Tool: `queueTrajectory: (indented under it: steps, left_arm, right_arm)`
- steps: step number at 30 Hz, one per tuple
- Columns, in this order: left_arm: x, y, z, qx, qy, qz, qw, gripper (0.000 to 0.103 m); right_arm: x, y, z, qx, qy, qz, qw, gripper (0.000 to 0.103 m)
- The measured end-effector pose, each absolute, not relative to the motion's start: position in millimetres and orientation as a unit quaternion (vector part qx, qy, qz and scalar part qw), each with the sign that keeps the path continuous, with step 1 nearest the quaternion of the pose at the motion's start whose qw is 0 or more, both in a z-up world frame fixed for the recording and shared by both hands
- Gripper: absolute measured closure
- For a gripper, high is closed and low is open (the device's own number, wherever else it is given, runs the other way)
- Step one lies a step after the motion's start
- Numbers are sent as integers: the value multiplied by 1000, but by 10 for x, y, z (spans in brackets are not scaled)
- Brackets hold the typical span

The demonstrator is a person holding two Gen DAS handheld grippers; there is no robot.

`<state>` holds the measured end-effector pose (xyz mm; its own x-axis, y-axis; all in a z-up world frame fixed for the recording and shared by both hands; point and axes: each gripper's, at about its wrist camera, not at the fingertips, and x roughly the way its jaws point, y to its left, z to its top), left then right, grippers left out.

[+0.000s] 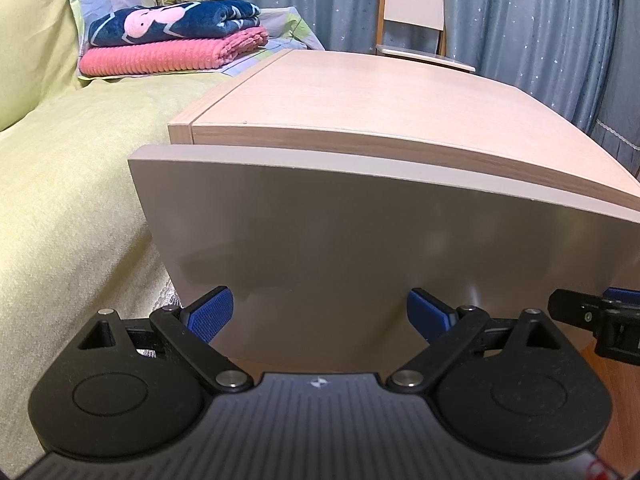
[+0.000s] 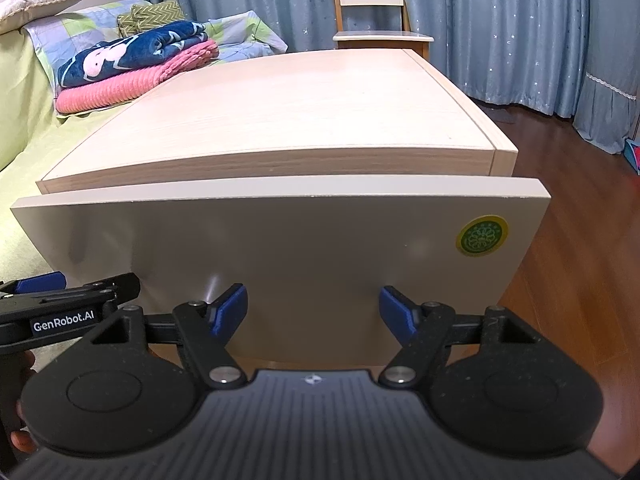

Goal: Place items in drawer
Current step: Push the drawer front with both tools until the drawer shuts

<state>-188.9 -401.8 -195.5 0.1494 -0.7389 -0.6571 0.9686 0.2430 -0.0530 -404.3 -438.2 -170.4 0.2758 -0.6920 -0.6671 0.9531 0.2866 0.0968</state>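
A light-wood nightstand (image 1: 360, 112) (image 2: 280, 116) stands beside the bed. Its beige drawer front (image 1: 360, 248) (image 2: 288, 256) sits a little proud of the cabinet, a narrow gap showing behind its top edge. My left gripper (image 1: 320, 312) is open, low and close against the drawer front, with nothing between its blue pads. My right gripper (image 2: 312, 312) is open too, level with the lower drawer front and to the right of the left one. Each gripper shows at the edge of the other's view. The drawer's inside is hidden.
A bed with a yellow-green cover (image 1: 72, 184) lies left of the nightstand, carrying a folded pink blanket (image 1: 168, 54) (image 2: 132, 80) under a blue one (image 1: 176, 20) (image 2: 132, 52). A white chair (image 1: 420, 12) (image 2: 376, 8) and blue curtains (image 2: 500, 20) stand behind. Wood floor (image 2: 580, 260) extends right.
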Motion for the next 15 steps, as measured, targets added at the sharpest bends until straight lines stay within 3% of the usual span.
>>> queueTrajectory:
  steps: [15]
  left_arm:
    - [-1874, -4068, -1959, 195, 290, -583, 733, 8]
  right_arm:
    - [-4032, -4408, -1713, 246, 260, -544, 759, 32]
